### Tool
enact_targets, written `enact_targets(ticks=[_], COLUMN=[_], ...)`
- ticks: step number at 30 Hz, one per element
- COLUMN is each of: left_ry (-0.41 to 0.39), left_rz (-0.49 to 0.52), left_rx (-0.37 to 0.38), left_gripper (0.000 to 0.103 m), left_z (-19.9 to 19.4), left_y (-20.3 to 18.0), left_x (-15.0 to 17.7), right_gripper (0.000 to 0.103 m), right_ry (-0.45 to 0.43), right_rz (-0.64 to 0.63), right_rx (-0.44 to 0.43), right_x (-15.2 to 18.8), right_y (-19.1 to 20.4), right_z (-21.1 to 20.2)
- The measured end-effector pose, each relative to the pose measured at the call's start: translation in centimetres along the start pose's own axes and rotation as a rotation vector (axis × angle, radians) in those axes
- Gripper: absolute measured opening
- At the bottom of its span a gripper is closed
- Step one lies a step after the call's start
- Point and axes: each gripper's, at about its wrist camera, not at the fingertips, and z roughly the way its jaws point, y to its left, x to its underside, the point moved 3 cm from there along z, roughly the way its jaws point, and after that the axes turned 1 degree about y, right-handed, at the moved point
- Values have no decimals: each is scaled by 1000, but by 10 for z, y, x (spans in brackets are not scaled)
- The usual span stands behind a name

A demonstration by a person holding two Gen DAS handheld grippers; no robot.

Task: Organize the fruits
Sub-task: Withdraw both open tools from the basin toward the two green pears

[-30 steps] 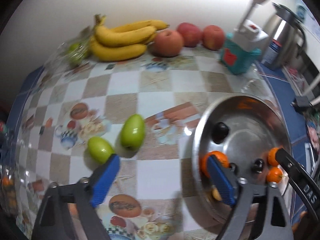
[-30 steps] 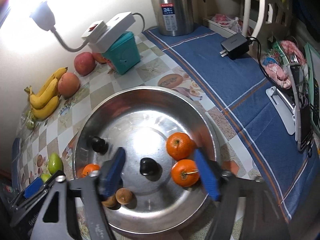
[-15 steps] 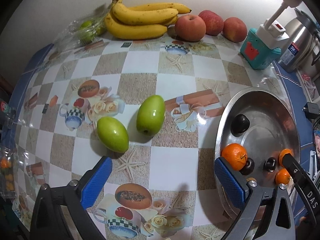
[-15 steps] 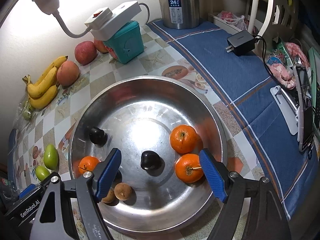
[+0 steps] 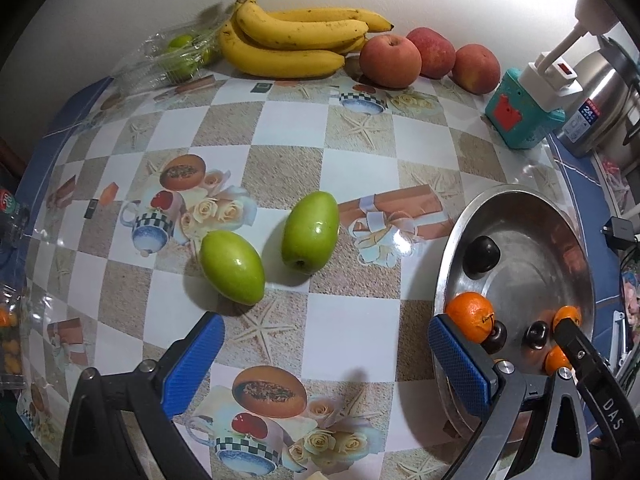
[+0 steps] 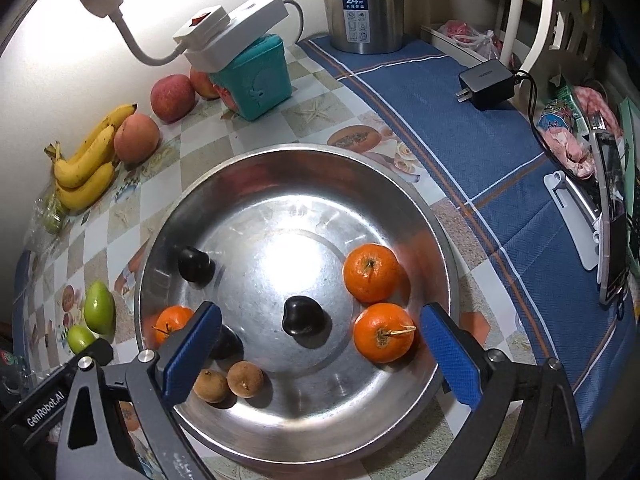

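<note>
Two glossy green fruits (image 5: 272, 248) lie mid-frame on the desk (image 5: 360, 152); oranges (image 6: 372, 272) sit in the steel basin (image 6: 224, 184). The left gripper (image 5: 324, 360) stands wide and empty above the desk. The right gripper (image 6: 320, 356) has its jaws opening over the basin, gripping nothing.

My left wrist camera looks steeply down at the tablecloth (image 5: 280, 152); my right hangs close over the metal plate (image 6: 280, 160), which both views share.
</note>
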Motion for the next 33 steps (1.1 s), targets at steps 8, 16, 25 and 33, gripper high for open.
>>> enact_targets(ticks=[8, 16, 25, 33], left_ry=[10, 8, 14, 11], left_rz=[-21, -89, -160, -265], left_rx=[18, 36, 26, 24], left_gripper=[103, 103, 103, 103], left_z=[-2, -7, -9, -13], left_y=[9, 34, 71, 113], left_x=[2, 4, 6, 5], right_gripper=[99, 99, 99, 99], right_ry=[-14, 21, 26, 40], right_rz=[-8, -47, -106, -157], right_rx=[1, -7, -65, -88], right_x=[0, 8, 20, 32], right_y=[2, 16, 47, 78], right_z=[-5, -6, -12, -15])
